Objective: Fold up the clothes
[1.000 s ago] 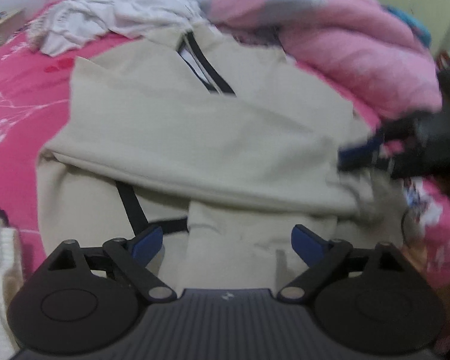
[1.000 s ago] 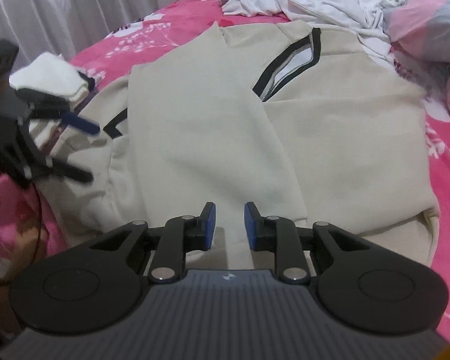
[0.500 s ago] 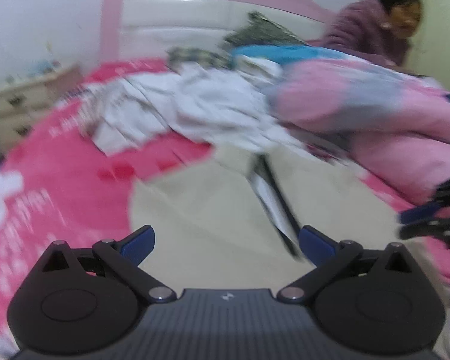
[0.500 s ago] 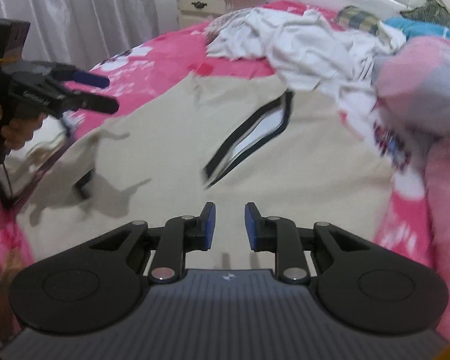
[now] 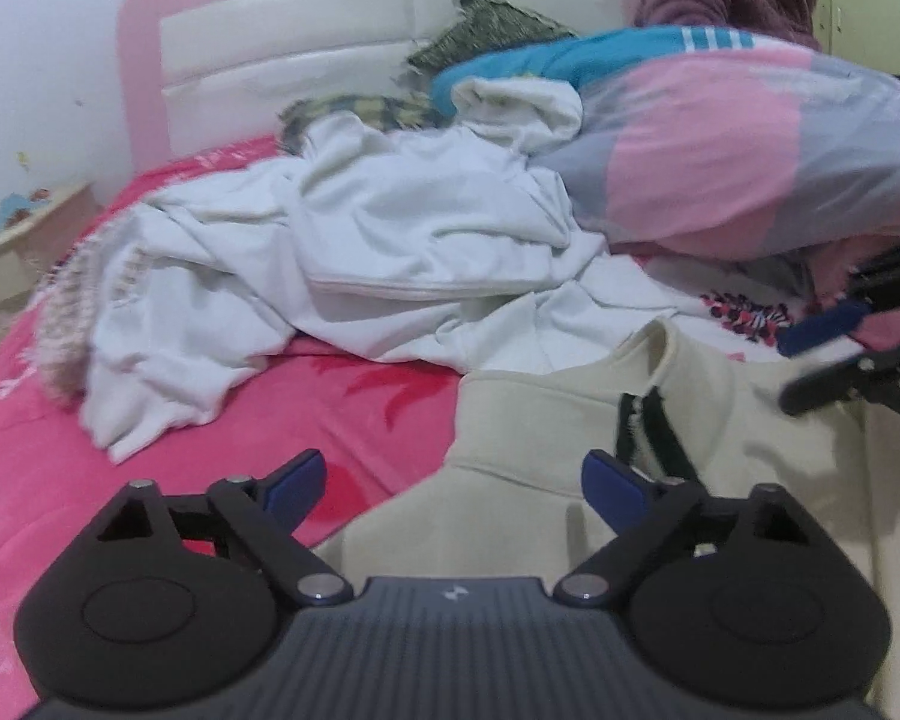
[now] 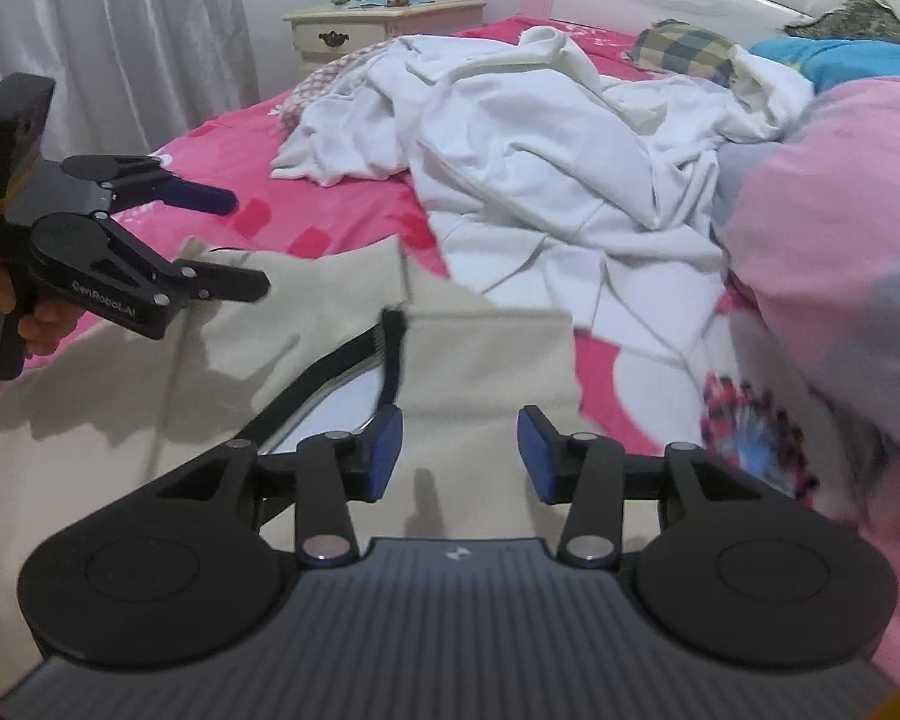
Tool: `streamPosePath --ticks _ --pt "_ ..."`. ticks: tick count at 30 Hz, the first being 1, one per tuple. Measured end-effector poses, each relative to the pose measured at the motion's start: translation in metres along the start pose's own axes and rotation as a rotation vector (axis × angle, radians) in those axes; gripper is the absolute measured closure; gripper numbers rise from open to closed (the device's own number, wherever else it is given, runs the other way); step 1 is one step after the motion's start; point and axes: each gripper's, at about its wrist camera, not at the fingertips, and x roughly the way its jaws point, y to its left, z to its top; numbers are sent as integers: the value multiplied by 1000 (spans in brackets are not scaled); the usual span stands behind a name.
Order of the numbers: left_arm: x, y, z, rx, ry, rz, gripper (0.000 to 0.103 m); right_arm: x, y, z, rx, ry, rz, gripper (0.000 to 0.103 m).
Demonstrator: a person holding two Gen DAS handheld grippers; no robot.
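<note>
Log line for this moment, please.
beige sweater: flat on bed | left hand-held gripper: closing, empty | right hand-held gripper: opening, empty

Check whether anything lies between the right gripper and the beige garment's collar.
Nothing visible does. The right gripper, opening with nothing between its fingers, hovers over the beige black-trimmed zip-neck garment; the crumpled white clothing lies beyond the collar.

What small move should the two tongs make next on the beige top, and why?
Probably lower both onto the shoulders either side of the collar. The beige top lies flat, collar towards the white pile. The left tongs, closing, and right tongs, opening, hold nothing and hang above that end.
</note>
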Motion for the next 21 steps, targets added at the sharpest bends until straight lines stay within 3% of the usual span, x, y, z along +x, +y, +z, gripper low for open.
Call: streamPosePath --ticks 6,13,19,21 --pt "38 17 4 -8 74 -101 17 36 -44 0 107 -3 60 53" --pt "69 23 6 -58 138 -170 20 64 -75 -7 211 44 208 52" --pt "81 24 10 -60 137 -203 20 85 -81 -5 241 56 282 51" --pt "81 23 11 -64 127 -208 25 89 -80 -4 239 57 291 51"
